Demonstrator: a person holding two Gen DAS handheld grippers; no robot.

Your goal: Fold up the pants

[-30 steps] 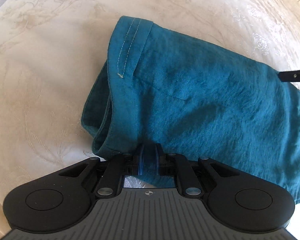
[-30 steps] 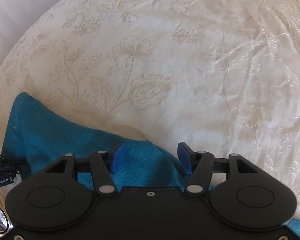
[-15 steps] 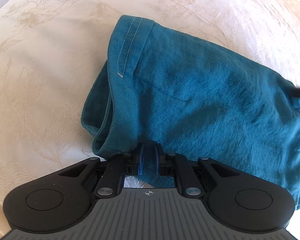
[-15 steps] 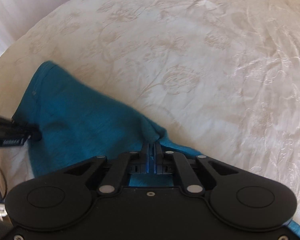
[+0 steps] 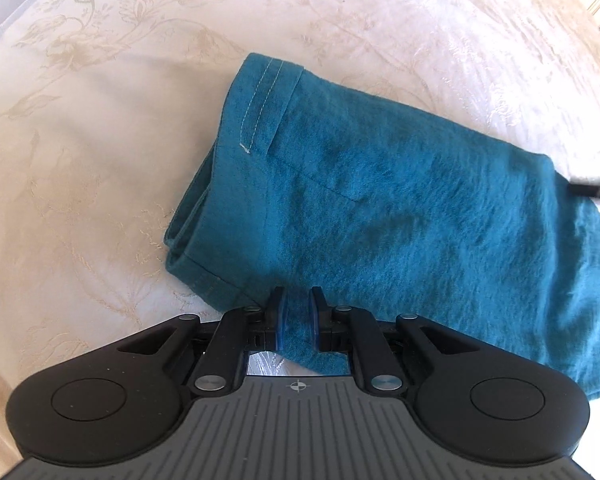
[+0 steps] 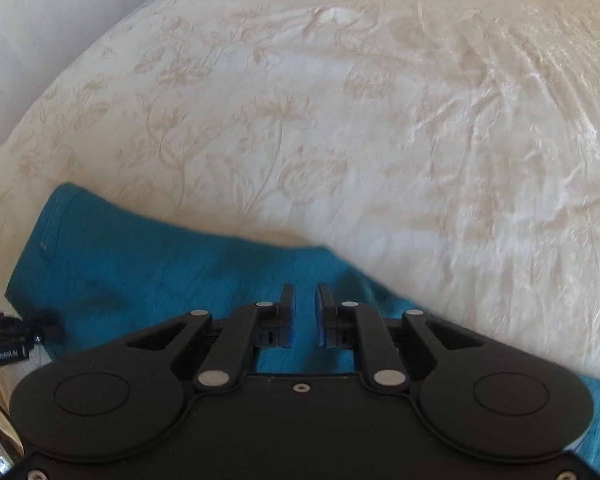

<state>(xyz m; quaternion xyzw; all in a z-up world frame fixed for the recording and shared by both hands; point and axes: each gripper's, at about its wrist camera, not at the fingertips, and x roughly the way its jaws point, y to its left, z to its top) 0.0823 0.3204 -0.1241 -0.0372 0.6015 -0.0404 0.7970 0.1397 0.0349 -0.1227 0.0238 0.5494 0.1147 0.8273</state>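
Teal pants, folded into a thick bundle, lie on the cream floral bedspread; the stitched hem faces the far left. My left gripper is shut on a flap of the near edge of the pants, the cloth pinched between its blue pads. In the right wrist view the pants fill the lower left. My right gripper hovers over their right part, its jaws opening with a narrow gap; the cloth shows flat below and the pads do not press on it. The left gripper's tip pokes in at the left edge.
The bedspread stretches far beyond the pants, wrinkled towards the right. Its edge curves along the upper left, with a pale wall behind. A dark finger of the right gripper enters the left wrist view at the right.
The right gripper closed on a raised ridge of the pants, then parted its jaws again; the ridge now lies flat. The left gripper kept its grip and stayed put.
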